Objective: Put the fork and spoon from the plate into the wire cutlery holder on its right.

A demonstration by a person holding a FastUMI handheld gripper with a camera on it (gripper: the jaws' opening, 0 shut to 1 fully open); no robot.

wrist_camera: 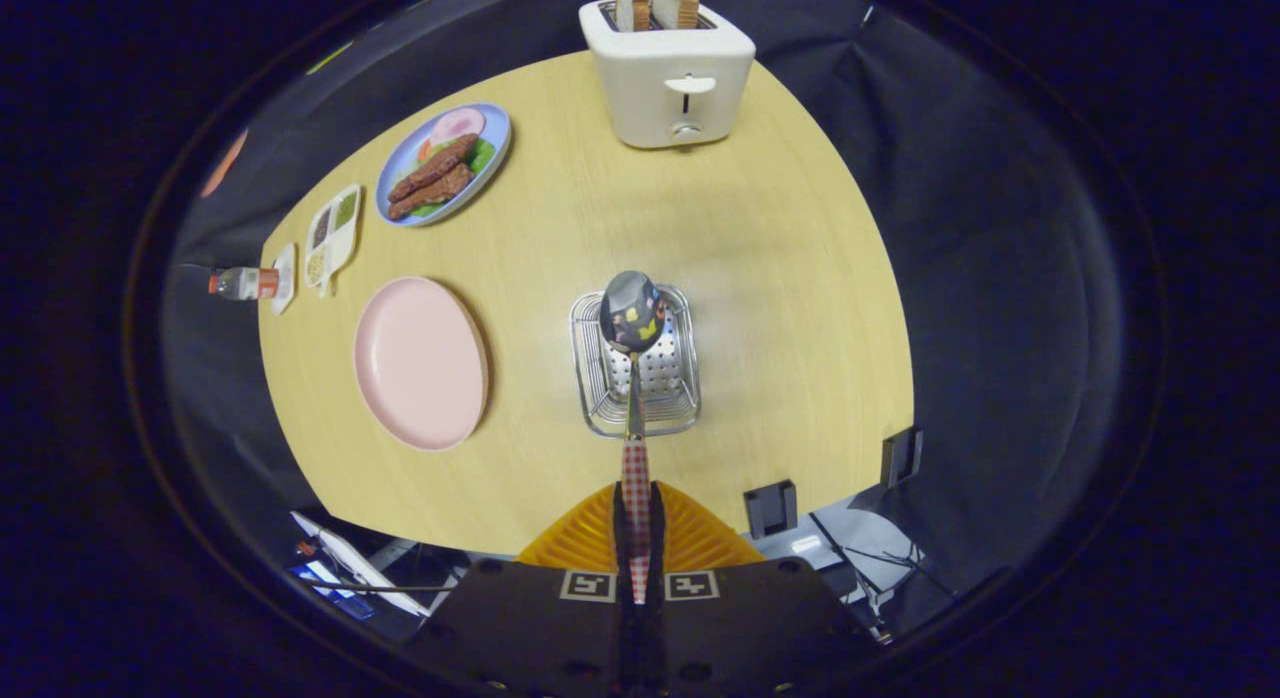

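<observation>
One gripper [637, 518], its two fingers closed on the checked handle of one spoon [632, 313]; one wire cutlery holder [637, 363] beneath the spoon's bowl; two plates on the table [780, 278]: one bare pink plate [420, 363] and one blue plate [443, 163] bearing food; one toaster [668, 73] with two slices of toast [657, 6] standing in it; one small divided tray [333, 235] with what look like three compartments, though it is too small to be sure; one small bottle [243, 282] lying beside it.
</observation>
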